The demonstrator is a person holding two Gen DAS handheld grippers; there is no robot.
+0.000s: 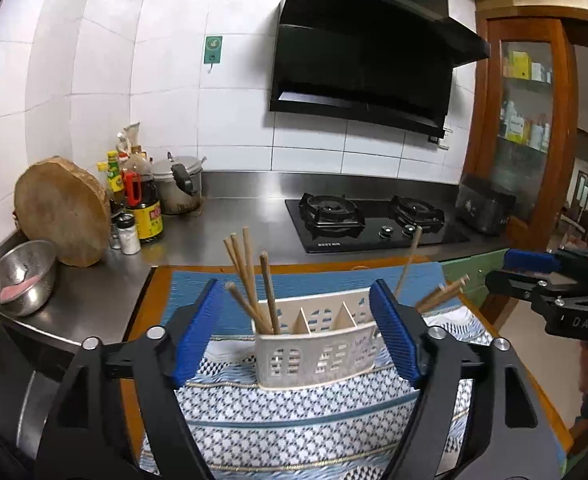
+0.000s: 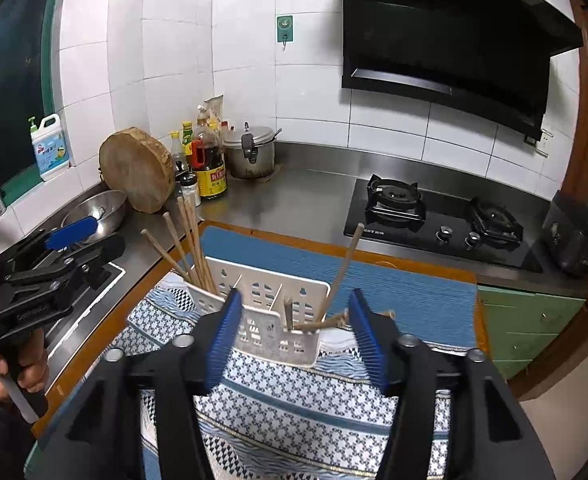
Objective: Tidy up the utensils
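left gripper (image 1: 296, 332) released, nothing between pads | right gripper (image 2: 294, 338) released, empty | white utensil caddy (image 1: 314, 354) just ahead of both, on patterned cloth (image 1: 314, 420) | chopsticks (image 1: 249, 276) upright in left compartment, more leaning in right compartment (image 2: 340, 276)

A white slotted utensil holder (image 1: 318, 350) stands upright on a patterned blue cloth (image 1: 314, 420). Wooden chopsticks (image 1: 249, 280) lean in its left compartment; others (image 2: 334, 280) (splayed, some nearly flat) fill the right.
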